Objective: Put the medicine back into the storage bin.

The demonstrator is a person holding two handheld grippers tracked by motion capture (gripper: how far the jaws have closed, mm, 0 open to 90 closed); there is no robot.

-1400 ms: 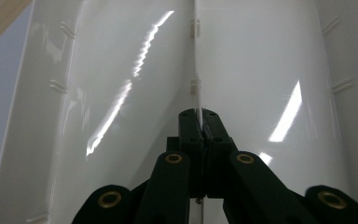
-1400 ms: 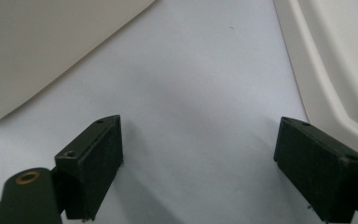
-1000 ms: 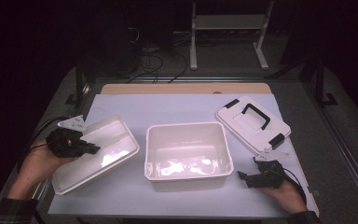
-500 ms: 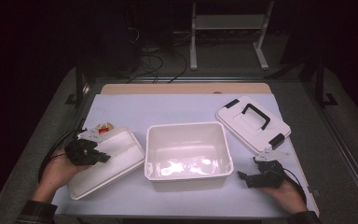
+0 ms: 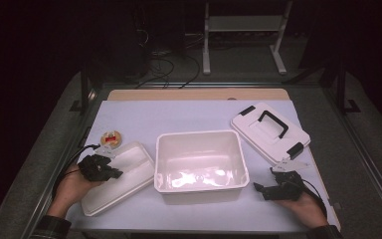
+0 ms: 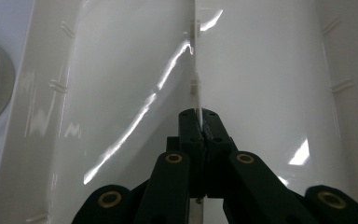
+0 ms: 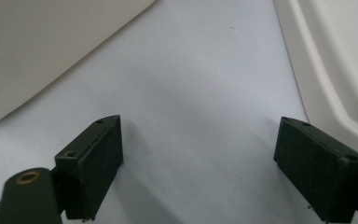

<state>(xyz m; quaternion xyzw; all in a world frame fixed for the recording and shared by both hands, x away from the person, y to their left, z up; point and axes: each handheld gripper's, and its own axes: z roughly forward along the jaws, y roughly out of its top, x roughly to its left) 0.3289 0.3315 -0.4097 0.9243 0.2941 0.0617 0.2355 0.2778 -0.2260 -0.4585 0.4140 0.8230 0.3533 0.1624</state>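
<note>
The left gripper [image 5: 110, 172] has its fingers [image 6: 191, 128] clenched on a thin upright rib of the white lid [image 5: 122, 177], which sits tilted at the left of the worktop [image 5: 189, 117], its near corner low and its far edge just beside a small round tin [image 5: 111, 138]; in the left gripper view the two fingers meet on that rib, with glossy white plastic spread on both sides and the tin's rim at the left edge; the open white bin [image 5: 199, 162] stands in the middle of the worktop, just right of the lid, whether touching it I cannot tell; the right gripper [image 5: 259, 187] rests low at the bin's right front corner, its fingers [image 7: 95, 161] released and spread wide over bare worktop with nothing between them; a second lid with a black handle [image 5: 268, 132] lies flat beyond it, apart from the bin.
</note>
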